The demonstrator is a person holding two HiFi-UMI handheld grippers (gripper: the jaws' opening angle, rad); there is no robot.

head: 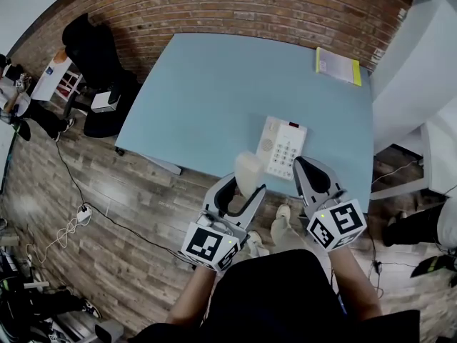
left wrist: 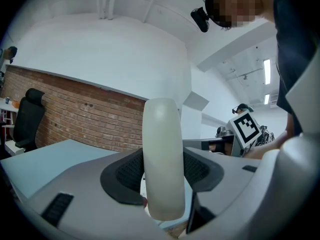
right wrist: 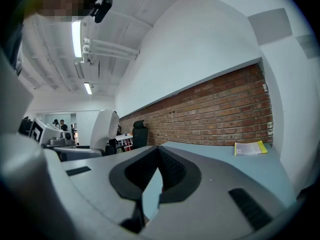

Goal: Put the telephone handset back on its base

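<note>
The white telephone base [head: 284,147] with its keypad lies near the front edge of the light blue table [head: 214,98]. My left gripper [head: 244,190] is shut on the cream handset [head: 249,171], holding it upright in the air just left of and in front of the base. In the left gripper view the handset [left wrist: 162,159] stands between the dark pads [left wrist: 131,174]. My right gripper [head: 312,176] hovers at the base's front right corner, its jaws closed together with nothing between them. The right gripper view also catches the handset [right wrist: 104,129] at its left.
A yellow and white booklet [head: 337,66] lies at the table's far right corner. A brick wall [head: 235,9] runs behind the table. A black office chair [head: 96,52] stands at the far left. Cables and a power strip [head: 80,214] lie on the wooden floor.
</note>
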